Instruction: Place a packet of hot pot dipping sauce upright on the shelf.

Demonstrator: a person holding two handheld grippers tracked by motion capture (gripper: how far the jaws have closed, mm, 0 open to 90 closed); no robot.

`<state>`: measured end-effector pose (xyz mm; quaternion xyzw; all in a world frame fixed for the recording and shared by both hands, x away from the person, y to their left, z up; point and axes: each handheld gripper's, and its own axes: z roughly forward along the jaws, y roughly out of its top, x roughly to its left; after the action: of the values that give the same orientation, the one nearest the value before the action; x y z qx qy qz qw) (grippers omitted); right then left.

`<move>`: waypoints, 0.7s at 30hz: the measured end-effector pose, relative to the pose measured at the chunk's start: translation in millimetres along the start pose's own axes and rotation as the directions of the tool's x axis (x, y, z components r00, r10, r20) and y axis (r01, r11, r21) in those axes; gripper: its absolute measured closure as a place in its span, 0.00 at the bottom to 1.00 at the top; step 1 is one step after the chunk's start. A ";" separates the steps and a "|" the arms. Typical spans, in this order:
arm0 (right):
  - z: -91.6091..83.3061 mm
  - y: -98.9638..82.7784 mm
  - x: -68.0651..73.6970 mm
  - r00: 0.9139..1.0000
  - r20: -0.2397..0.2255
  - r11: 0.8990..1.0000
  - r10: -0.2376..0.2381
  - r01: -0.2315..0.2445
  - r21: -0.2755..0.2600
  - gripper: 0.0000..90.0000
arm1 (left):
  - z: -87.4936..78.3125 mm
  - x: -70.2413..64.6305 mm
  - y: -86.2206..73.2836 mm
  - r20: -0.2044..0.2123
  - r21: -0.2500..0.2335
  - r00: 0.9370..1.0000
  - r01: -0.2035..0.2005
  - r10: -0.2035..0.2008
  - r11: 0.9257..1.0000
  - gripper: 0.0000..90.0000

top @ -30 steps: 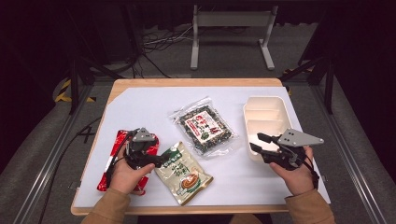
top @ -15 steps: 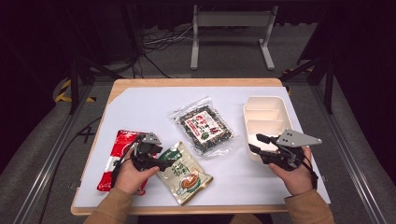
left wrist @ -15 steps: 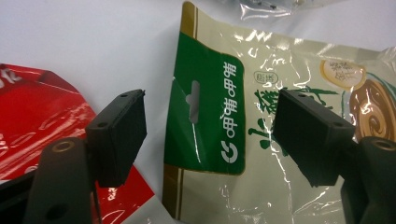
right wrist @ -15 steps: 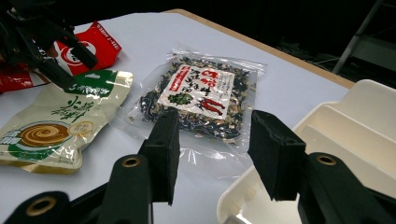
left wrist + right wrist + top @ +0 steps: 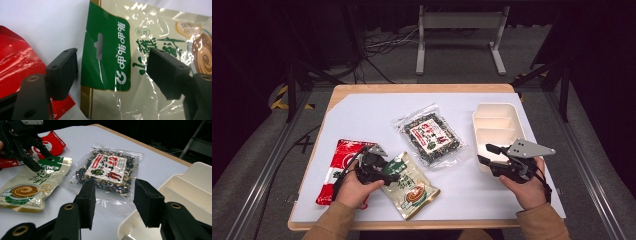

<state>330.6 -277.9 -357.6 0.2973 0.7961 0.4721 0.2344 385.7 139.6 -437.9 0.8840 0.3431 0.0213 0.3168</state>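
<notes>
With the left claw (image 5: 112,72) spread open astride the green-topped snack pouch (image 5: 140,62) at lower centre, and the right claw (image 5: 487,154) idle and open, closure on the pouch's header is judged to be required next.

We hold our left gripper (image 5: 388,176) low with jaws apart, just narrowing, and our right gripper (image 5: 484,154) level, jaws parted and empty.

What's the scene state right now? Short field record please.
surface: white table
left gripper: fingers open, closing in, straddling the green top edge of the beige-green packet, not pressing it
right gripper: fingers open, nothing between them, at the near corner of the cream tray
other items: red packet under the left hand; clear seaweed-mix bag mid-table
tray contents: none visible
</notes>
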 end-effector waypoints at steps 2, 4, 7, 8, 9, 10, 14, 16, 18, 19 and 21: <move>0.6 -0.3 0.0 1.000 -0.001 1.000 0.001 -0.001 0.000 0.58 | -0.9 -1.0 -0.1 0.003 0.002 1.000 0.001 -0.001 1.000 0.35; 1.1 -0.5 0.0 1.000 -0.002 1.000 0.000 0.000 0.002 0.58 | -0.9 -2.2 -0.1 -0.008 0.006 1.000 -0.011 0.011 1.000 0.39; 2.0 -0.8 0.3 1.000 -0.003 1.000 0.003 -0.003 0.005 0.58 | -2.0 -4.9 0.0 -0.021 0.011 1.000 -0.021 0.022 1.000 0.49; 2.3 -0.9 0.4 1.000 -0.003 1.000 0.002 -0.002 0.006 0.58 | -2.7 -5.3 0.2 -0.021 0.012 0.999 -0.027 0.028 1.000 0.51; 2.4 -1.0 0.4 1.000 -0.002 1.000 0.002 -0.002 0.006 0.58 | -3.1 -5.8 0.5 -0.017 0.009 0.999 -0.029 0.030 1.000 0.54; 2.5 -1.1 0.4 1.000 -0.001 1.000 0.001 -0.001 0.008 0.58 | -4.4 -6.5 1.0 -0.008 0.008 1.000 -0.024 0.024 1.000 0.57; 2.7 -1.3 0.0 1.000 0.002 1.000 0.000 0.000 0.010 0.58 | -9.5 -8.0 2.1 0.018 -0.014 0.999 -0.027 0.027 1.000 0.72; 2.9 -1.4 0.1 1.000 0.004 1.000 -0.001 0.001 0.012 0.58 | -12.0 -9.6 2.8 0.035 -0.025 0.999 -0.027 0.028 0.999 0.79; 3.0 -1.4 0.2 1.000 0.005 1.000 -0.002 0.002 0.013 0.58 | -13.6 -12.8 3.7 0.041 -0.021 0.998 -0.040 0.040 0.999 0.83; 3.0 -1.4 0.3 1.000 0.006 1.000 -0.002 0.002 0.014 0.58 | -14.8 -13.9 4.2 0.038 -0.025 0.998 -0.046 0.047 0.999 0.85; 2.8 -1.2 0.3 1.000 0.006 1.000 -0.002 0.002 0.014 0.59 | -18.5 -16.0 5.3 0.035 -0.034 0.998 -0.056 0.057 0.998 0.87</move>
<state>331.9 -276.4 -360.0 0.2993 0.7991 0.4653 0.2352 371.9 136.7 -417.3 0.8881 0.3120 0.0200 0.3369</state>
